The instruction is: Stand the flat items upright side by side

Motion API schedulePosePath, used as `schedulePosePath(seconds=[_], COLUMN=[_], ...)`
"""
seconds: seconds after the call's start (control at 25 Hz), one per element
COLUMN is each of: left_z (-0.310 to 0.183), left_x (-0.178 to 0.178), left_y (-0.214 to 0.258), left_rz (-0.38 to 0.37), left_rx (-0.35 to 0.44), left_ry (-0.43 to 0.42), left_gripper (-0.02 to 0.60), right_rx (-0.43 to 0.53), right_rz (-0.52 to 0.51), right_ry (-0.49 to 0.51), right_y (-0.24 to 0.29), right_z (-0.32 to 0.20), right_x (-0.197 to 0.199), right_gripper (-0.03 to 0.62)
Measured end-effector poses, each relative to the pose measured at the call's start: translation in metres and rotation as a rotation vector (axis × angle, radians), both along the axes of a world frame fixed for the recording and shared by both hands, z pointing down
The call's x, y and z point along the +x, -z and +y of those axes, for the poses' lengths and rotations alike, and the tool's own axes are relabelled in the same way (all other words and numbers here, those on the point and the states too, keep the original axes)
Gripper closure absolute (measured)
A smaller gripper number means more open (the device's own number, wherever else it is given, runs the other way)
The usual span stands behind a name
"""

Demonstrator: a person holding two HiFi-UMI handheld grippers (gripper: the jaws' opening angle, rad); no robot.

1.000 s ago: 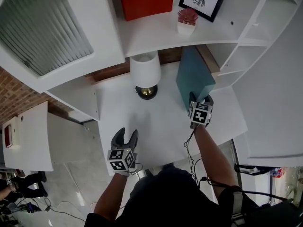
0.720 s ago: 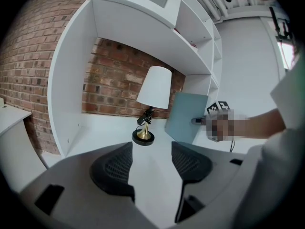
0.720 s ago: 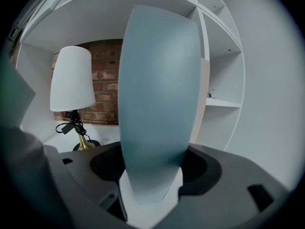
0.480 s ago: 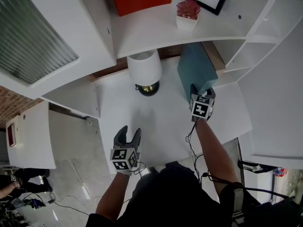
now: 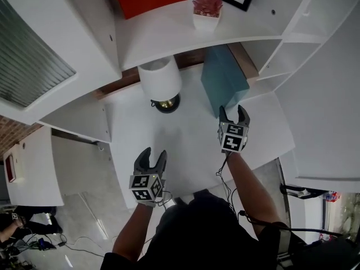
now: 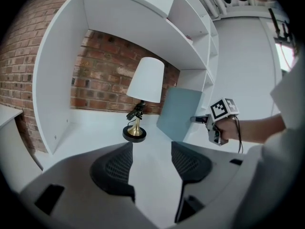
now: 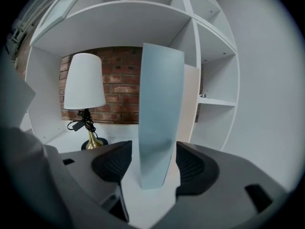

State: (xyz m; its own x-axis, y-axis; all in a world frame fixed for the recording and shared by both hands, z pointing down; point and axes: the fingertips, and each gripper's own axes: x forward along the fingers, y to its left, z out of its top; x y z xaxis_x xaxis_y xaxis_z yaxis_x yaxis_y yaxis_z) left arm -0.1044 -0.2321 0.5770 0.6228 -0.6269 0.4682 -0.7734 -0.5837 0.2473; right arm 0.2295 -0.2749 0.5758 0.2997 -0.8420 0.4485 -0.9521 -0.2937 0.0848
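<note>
Teal flat rectangular board (image 5: 224,80) stands upright on white surface (image 5: 185,145), right of white-shaded brass lamp (image 5: 160,80), beige flat panel (image 7: 192,104) just behind it. Right tongs (image 5: 234,112) released, jaws just been closing slightly, board's near edge between them, pads not pressing. Left tongs (image 5: 151,156) released, empty, above surface's front.

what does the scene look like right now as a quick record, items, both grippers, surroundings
teal flat item: upright on the white desk, cream flat item upright beside it
right gripper: jaws either side of the teal flat item's near edge, not pressing it; they have just been closing
left gripper: open, empty, over bare desk
lamp: left of the teal flat item, in front of the brick wall
</note>
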Motion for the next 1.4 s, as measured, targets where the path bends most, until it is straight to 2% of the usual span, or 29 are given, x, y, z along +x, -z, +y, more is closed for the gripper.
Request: schedulePosePath(seconds=[0.28,0.56,0.88,1.4], left_z=[0.005,0.001,-0.006,-0.006], left_x=[0.017,0.01,0.009,0.008], left_y=[0.001,-0.001,-0.003,0.005], left_rz=[-0.006,-0.029,-0.038,-0.01], left_rx=[-0.001,-0.012,-0.014,0.008], left_ry=[-0.032,0.003,0.042,0.033], left_gripper=[0.331,0.333,0.334,0.336], right_rx=[-0.032,-0.027,-0.015,0.014], right_rz=[-0.019,-0.039,-0.03,-0.039], right_ry=[0.044,0.033,0.046,0.07], right_y=[-0.018,-0.024,-0.024,-0.009], right_z=[0.006,-0.016,-0.04,-0.023], right_x=[-0.011,-0.003,0.002,-0.005], right_gripper=[0.346,0.401,0.403,0.401])
